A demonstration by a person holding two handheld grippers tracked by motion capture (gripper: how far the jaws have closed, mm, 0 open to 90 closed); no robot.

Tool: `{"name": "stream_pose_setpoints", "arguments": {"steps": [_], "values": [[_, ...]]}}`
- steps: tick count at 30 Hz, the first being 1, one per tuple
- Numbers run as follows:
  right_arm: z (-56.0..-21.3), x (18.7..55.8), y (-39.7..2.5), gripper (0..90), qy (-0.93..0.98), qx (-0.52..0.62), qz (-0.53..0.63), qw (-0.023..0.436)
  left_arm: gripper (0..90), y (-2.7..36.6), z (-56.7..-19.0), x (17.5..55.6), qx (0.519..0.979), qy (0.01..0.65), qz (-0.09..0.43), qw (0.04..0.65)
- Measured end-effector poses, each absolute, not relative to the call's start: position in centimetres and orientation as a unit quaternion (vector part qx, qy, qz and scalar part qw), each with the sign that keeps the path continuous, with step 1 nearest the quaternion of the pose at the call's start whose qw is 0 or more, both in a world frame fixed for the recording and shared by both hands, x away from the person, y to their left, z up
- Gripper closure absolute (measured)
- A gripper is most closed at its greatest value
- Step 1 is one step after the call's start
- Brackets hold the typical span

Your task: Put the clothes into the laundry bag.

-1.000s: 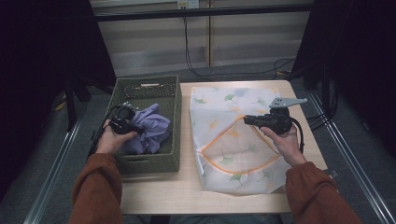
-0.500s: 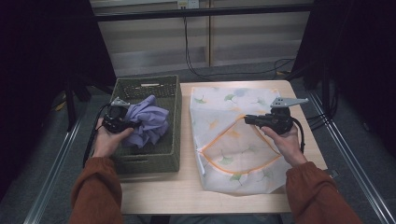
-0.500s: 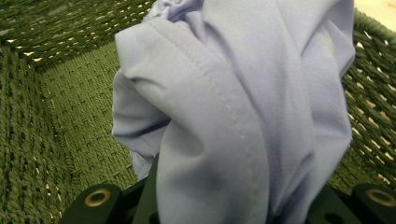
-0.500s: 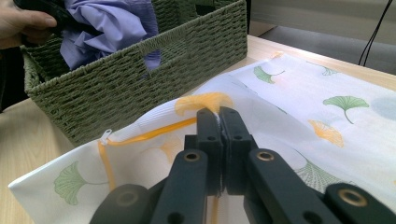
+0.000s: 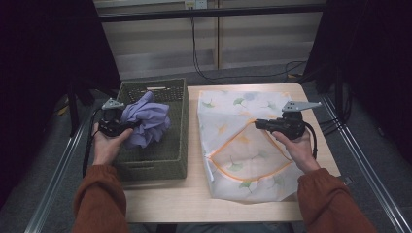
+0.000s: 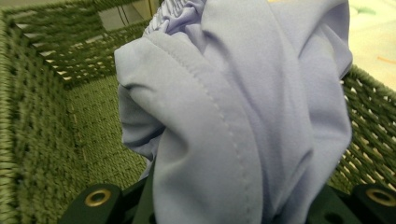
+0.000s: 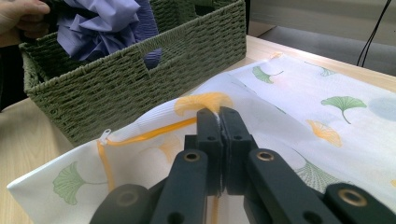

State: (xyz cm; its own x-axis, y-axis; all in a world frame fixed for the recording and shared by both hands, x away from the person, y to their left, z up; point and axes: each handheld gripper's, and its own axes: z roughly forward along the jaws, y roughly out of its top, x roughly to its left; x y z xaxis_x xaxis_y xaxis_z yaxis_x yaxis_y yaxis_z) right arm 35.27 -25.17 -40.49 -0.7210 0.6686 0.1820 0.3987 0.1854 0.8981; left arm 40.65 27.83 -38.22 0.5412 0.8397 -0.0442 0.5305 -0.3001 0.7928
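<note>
On the light wooden worktop (image 5: 165,204) a green woven rectangular basket (image 5: 167,158) stands along the left edge, and a white mesh laundry bag printed with ginkgo leaves and trimmed with an orange zip (image 5: 243,145) lies flat beside it, reaching from the far edge almost to the near one. The left gripper (image 5: 121,127) is held over the basket's left rim with a bunched lilac garment of soft stretchy cloth (image 5: 145,121) clamped between its jaws; the garment hangs above the basket's inside, nearer its far half. In the left gripper view the lilac cloth (image 6: 243,116) covers nearly all of both jaws, so only their bases show at the bottom edge, and the pinch itself cannot be seen; the basket's wall (image 6: 28,140) and floor are blurred behind it. The right gripper (image 7: 219,121) has its jaws pressed together on a raised fold of the bag's mesh (image 7: 299,140) beside the orange zip, near the middle of the bag. In the high view the right gripper (image 5: 260,124) is small and dark, and its jaw tips are hard to make out there.
</note>
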Motion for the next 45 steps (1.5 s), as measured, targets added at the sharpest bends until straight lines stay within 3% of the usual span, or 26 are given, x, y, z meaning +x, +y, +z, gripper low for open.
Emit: {"name": "stream_pose_setpoints", "arguments": {"steps": [33, 45], "values": [[-40.7, 35.3, -24.8, 88.7, 0.763, 0.350, 0.530, 0.123, 75.4, 29.7, -36.6, 37.7, 0.727, 0.407, 0.227, 0.504], [-40.6, 35.3, -24.8, 88.7, 0.761, 0.350, 0.532, 0.123, 75.3, 29.9, -34.0, 35.9, 0.700, 0.388, 0.250, 0.544]]}}
